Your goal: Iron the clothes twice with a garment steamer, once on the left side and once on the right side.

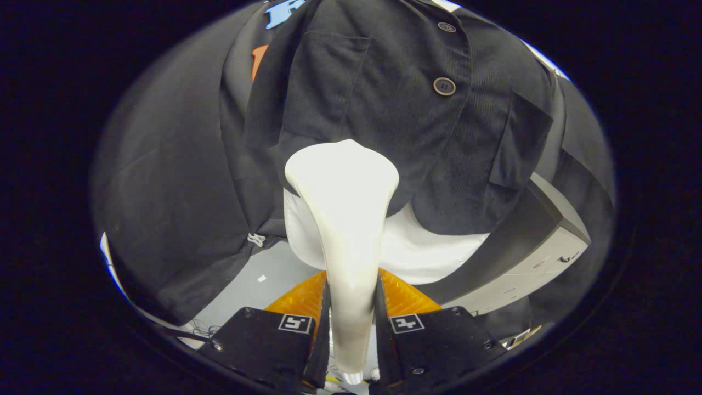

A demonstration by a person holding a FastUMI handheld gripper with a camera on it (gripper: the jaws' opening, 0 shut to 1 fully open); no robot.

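Note:
A white garment steamer [343, 219] stands upright between my fingers, its handle pressed from both sides by my gripper [351, 307]. Its wide head rests against the lower left part of a dark buttoned jacket [395, 109] that hangs just ahead. The jacket has two round buttons [444, 86] down its middle and a chest pocket on each side. A white garment [417, 247] shows below the jacket's hem, behind the steamer's neck.
A grey box-like cabinet [526, 258] stands to the right, below the jacket. Dark cloth [164, 181] hangs on the left and behind. A light grey floor [263, 280] lies below, left of the fingers.

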